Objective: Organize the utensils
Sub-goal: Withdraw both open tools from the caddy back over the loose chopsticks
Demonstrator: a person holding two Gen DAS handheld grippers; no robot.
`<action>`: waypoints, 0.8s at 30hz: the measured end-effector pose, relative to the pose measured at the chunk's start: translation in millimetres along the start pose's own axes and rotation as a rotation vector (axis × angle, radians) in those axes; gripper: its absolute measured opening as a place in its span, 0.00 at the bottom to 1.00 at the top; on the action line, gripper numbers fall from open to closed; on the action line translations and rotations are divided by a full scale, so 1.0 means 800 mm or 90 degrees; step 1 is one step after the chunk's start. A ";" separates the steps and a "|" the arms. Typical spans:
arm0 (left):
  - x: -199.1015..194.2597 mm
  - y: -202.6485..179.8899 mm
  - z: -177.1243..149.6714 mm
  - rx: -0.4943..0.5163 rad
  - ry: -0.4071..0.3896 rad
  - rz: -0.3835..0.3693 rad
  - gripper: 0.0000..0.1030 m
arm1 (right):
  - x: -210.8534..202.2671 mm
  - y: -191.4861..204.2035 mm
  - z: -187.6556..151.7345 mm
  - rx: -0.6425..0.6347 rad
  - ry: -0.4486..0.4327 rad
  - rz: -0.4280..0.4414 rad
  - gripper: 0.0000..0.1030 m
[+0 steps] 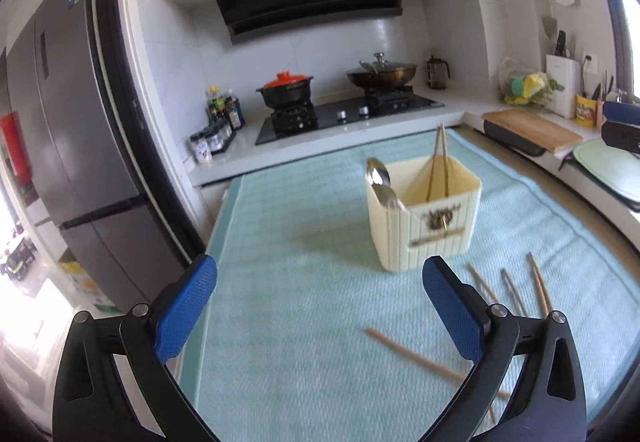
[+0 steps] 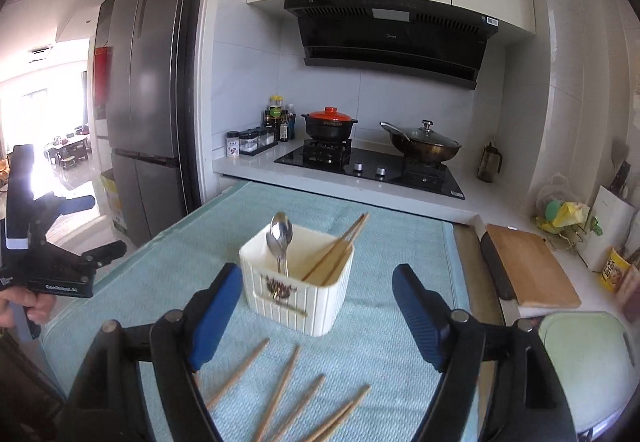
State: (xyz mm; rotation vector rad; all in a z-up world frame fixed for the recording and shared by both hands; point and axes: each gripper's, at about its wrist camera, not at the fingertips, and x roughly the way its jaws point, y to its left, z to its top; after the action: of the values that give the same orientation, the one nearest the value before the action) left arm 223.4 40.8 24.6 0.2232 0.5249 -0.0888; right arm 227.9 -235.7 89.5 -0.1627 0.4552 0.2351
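Two grippers, both spread wide and empty. Left gripper (image 1: 320, 306) off the holder's left; cream holder (image 2: 296, 282) mid-towel with spoons (image 2: 280, 238) and two chopsticks; right gripper (image 2: 316, 314) above loose chopsticks (image 2: 280, 390). Suggest pinching one stick mid-length, then tilting it upright into the holder

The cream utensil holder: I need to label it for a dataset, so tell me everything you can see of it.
The cream utensil holder is a squarish, open-topped tub with rounded corners and vertically ribbed walls; it looks like plastic. A dark printed emblem sits on one wall. It stands upright on the light blue cloth. Inside, two metal spoons stand bowl-up at one side, and a pair of wooden chopsticks leans against the opposite rim. Loose chopsticks lie on the cloth nearby, not touching it. Neither gripper touches it.
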 end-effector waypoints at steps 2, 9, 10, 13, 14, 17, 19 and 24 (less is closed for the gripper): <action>-0.010 -0.002 -0.036 -0.026 0.027 0.003 1.00 | -0.008 0.005 -0.035 0.002 0.012 -0.016 0.77; -0.015 -0.040 -0.133 -0.055 0.118 0.030 1.00 | -0.003 -0.004 -0.154 0.081 0.097 -0.068 0.77; -0.015 -0.047 -0.142 -0.038 0.118 0.036 1.00 | 0.000 -0.007 -0.167 0.088 0.113 -0.077 0.77; -0.006 -0.061 -0.161 -0.020 0.123 0.039 1.00 | 0.001 -0.013 -0.199 0.096 0.150 -0.099 0.77; -0.001 -0.061 -0.165 -0.030 0.132 0.030 1.00 | -0.001 -0.014 -0.208 0.095 0.158 -0.106 0.77; 0.008 -0.054 -0.170 -0.076 0.140 0.001 0.99 | -0.006 -0.017 -0.222 0.098 0.170 -0.117 0.80; 0.009 -0.050 -0.169 -0.095 0.134 -0.008 0.99 | -0.012 -0.017 -0.227 0.108 0.168 -0.117 0.82; 0.007 -0.046 -0.167 -0.105 0.121 -0.004 0.99 | -0.015 -0.014 -0.229 0.126 0.170 -0.107 0.85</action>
State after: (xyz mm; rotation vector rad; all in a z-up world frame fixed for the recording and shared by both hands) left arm 158.0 35.9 -97.3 0.0693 0.7192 -0.0293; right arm 144.2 -286.4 -66.6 -0.0368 0.7227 0.0017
